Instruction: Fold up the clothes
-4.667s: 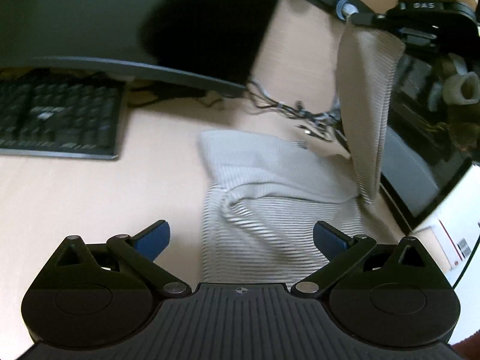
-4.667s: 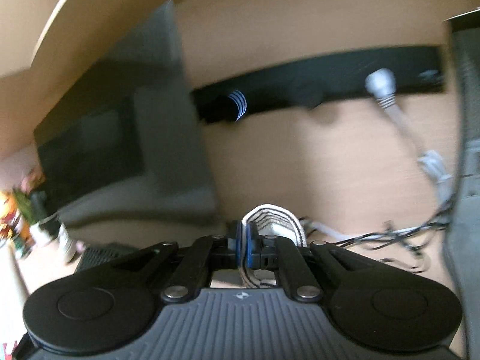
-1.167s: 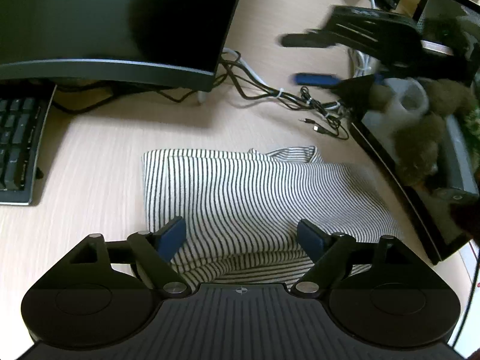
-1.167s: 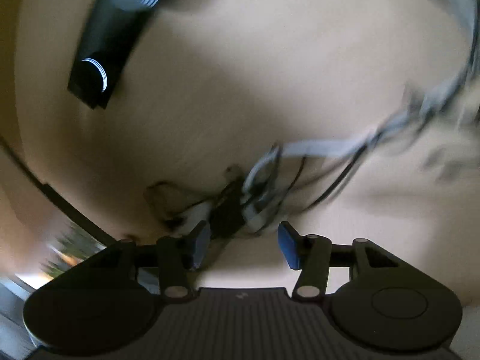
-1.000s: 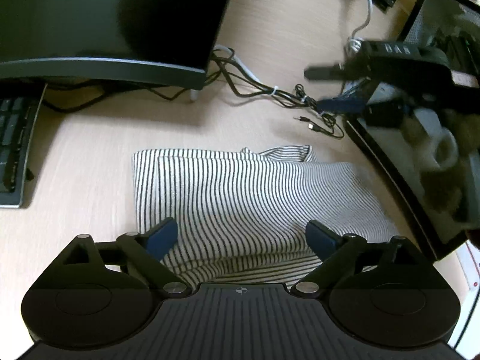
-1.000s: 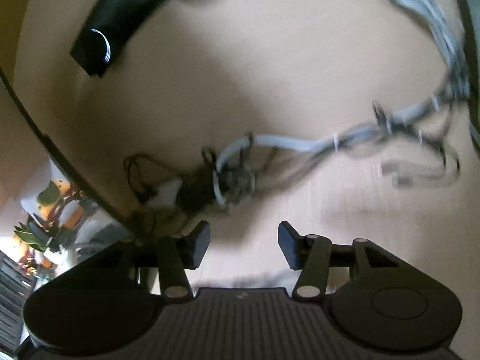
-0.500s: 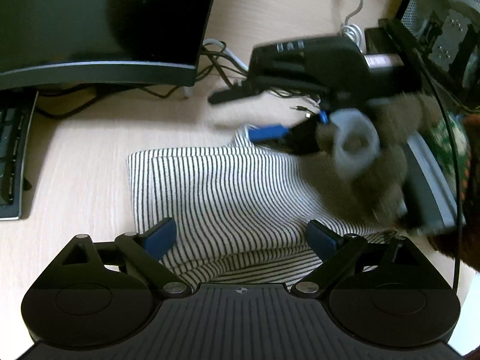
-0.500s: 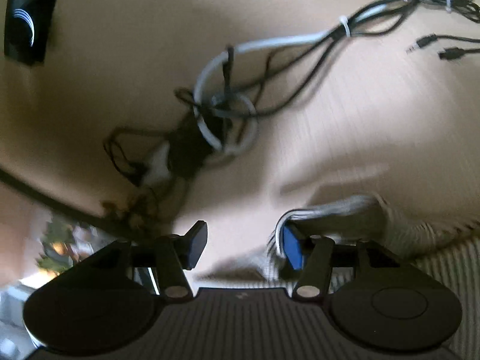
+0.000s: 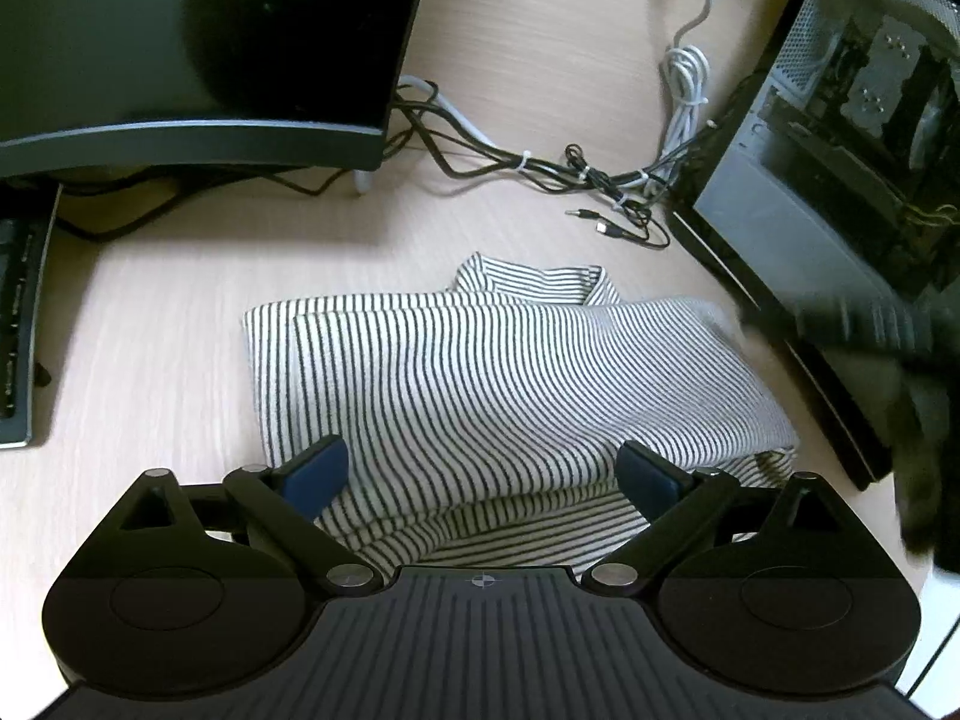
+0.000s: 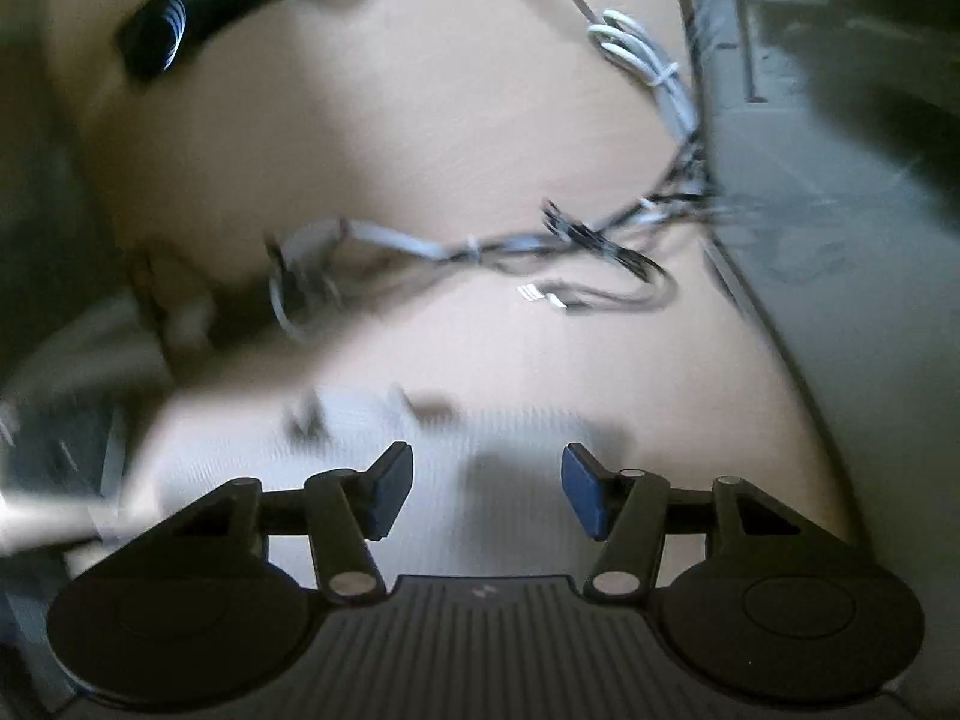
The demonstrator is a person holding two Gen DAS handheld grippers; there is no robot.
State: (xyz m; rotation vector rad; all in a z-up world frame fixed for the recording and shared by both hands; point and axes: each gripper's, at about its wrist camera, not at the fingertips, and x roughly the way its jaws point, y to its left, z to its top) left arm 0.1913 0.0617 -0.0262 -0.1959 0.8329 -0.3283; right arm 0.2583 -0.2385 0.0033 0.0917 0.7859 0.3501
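Now the left gripper (image 9: 483, 471) is hovering with its jaws spread wide, the folded striped shirt (image 9: 498, 384) lying on the desk (image 9: 150, 330) just ahead of and between them. Over on the right, the right gripper (image 10: 487, 489) is gaping open too, empty, above the shirt's blurred edge

The left wrist view looks steeply down from close above the striped garment (image 9: 498, 372) on the table (image 9: 150, 312), facing the monitor (image 9: 198, 36). The right wrist view, blurred, faces the same cables (image 10: 540, 246) and computer case (image 10: 840, 192).
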